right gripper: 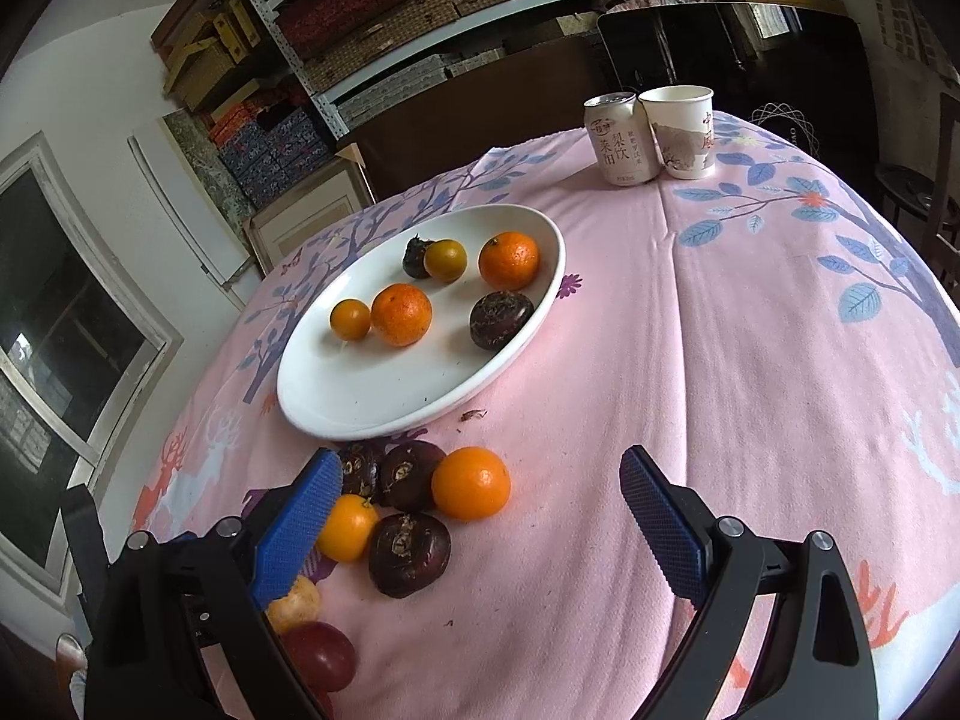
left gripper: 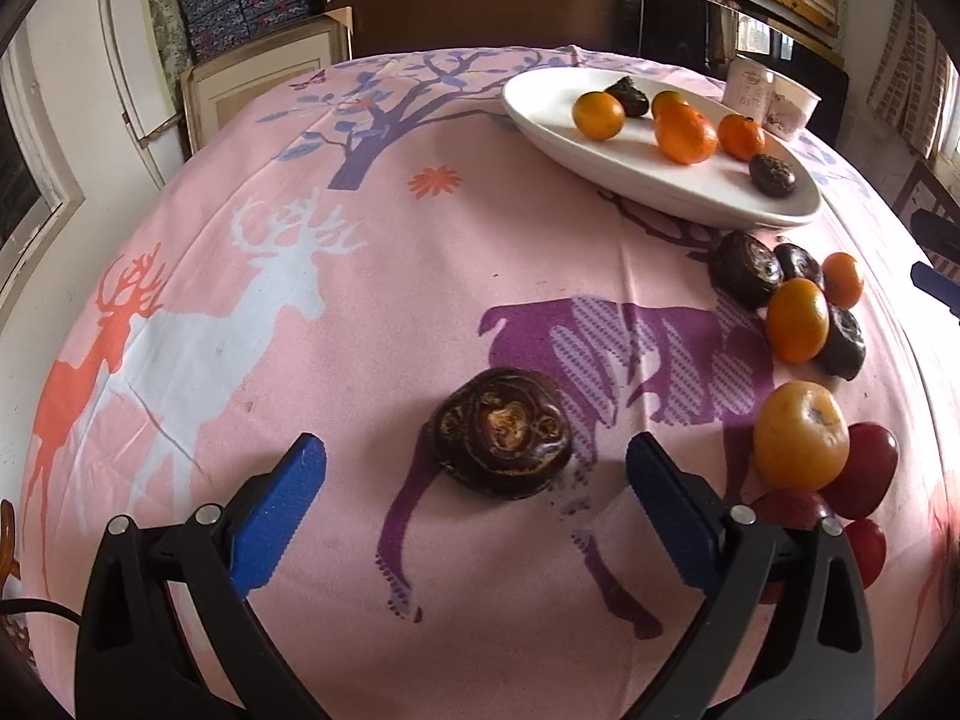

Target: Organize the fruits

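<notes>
A pink cloth printed with white, orange and purple deer and blue-leaved trees covers the worktop. The plate is plain white, holding orange tangerines, yellow-orange kumquats and dark brown water chestnuts. Each claw has blue textured pads on black arms

A pink cloth printed with deer and trees covers the counter. At the cloth's far edge a can and a paper cup stand upright, touching side by side, cup to the can's right. Beyond the cloth, shelves hold stacked patterned boxes, and a window lies left.
</notes>
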The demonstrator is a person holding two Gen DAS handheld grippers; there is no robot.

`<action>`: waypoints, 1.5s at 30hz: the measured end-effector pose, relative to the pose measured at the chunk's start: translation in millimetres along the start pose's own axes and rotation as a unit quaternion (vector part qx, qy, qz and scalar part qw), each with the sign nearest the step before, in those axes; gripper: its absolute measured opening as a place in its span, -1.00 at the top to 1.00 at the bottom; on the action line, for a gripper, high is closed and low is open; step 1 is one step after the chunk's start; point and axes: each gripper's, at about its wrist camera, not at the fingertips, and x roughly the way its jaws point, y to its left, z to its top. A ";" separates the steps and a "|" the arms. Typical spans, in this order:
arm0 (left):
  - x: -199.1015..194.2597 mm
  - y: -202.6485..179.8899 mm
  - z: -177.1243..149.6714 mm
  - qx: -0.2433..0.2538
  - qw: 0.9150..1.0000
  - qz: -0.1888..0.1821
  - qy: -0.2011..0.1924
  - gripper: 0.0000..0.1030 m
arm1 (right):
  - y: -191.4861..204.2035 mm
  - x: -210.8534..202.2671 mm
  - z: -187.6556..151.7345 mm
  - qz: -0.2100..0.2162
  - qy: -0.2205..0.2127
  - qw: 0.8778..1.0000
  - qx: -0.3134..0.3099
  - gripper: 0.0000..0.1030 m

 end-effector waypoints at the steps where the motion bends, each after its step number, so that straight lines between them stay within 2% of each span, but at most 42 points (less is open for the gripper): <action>1: 0.9 -0.8 0.4 0.000 1.000 -0.003 0.002 -0.91 | 1.2 0.9 -1.9 0.002 0.005 1.000 -0.003 -0.84; 4: 5.6 3.6 0.9 -0.014 1.000 -0.016 0.012 -0.92 | 3.7 7.3 -4.5 0.007 0.022 1.000 -0.009 -0.82; 7: 6.3 1.9 0.6 -0.013 1.000 -0.014 0.011 -0.92 | 1.6 12.7 -5.9 0.015 0.037 0.999 -0.002 -0.66; 10: 6.3 2.2 0.7 -0.013 1.000 -0.014 0.011 -0.92 | -2.9 18.6 -6.0 0.009 0.049 0.999 0.007 -0.44; 12: 6.4 2.4 0.9 -0.013 1.000 -0.014 0.011 -0.92 | -5.5 27.6 -7.6 0.018 0.068 0.997 0.019 -0.14; 14: 6.2 2.5 0.7 -0.013 1.000 -0.014 0.011 -0.92 | -5.0 35.5 -9.3 0.029 0.084 0.996 0.026 -0.02; 21: 6.1 2.6 0.5 -0.013 1.000 -0.014 0.011 -0.92 | -3.9 49.9 -6.8 0.036 0.088 0.994 0.044 0.00; 26: 6.1 2.9 0.3 -0.013 1.000 -0.014 0.011 -0.92 | -0.4 53.4 -8.3 0.027 0.090 0.995 0.034 0.26; 37: 6.2 2.5 1.7 -0.012 1.000 -0.012 0.012 -0.92 | 6.3 50.8 -14.4 0.009 0.075 0.997 -0.021 0.26; 39: 5.5 3.2 4.6 -0.009 1.000 -0.001 0.003 -0.92 | 6.5 50.4 -14.6 0.009 0.075 0.997 -0.024 0.26; 42: -0.8 2.1 10.3 0.007 0.999 0.025 -0.032 -0.92 | 7.0 50.5 -14.7 0.008 0.076 0.997 -0.024 0.26; 44: -1.7 -3.0 10.8 0.022 0.999 0.019 -0.037 -0.76 | 7.0 50.6 -14.6 0.008 0.076 0.997 -0.025 0.26; 45: -0.5 -6.6 10.3 0.032 0.999 0.015 -0.033 -0.39 | 7.0 50.8 -14.6 0.007 0.076 0.997 -0.025 0.26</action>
